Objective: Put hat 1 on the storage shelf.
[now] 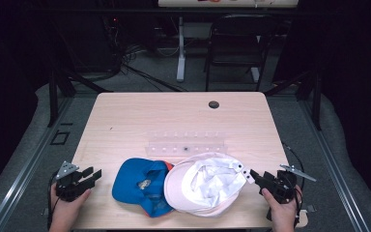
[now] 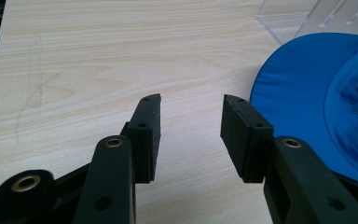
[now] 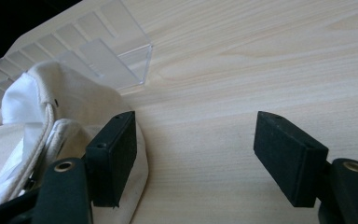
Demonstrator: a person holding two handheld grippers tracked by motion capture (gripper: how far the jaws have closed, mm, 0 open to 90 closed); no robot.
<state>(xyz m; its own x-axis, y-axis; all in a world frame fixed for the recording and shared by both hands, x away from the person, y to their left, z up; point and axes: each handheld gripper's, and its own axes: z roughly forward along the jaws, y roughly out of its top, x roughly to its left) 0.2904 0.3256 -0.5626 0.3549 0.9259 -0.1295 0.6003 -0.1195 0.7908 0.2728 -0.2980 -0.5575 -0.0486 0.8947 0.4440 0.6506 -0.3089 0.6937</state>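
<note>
White cap (image 1: pixel 206 183) overlaps blue cap (image 1: pixel 142 186), apparently; both tools gape.

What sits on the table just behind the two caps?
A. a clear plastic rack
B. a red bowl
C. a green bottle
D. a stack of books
A. In the high view a see-through plastic rack stands on the table directly behind the blue cap and the white cap; its clear slots also show beside the white cap in the right gripper view.
</note>
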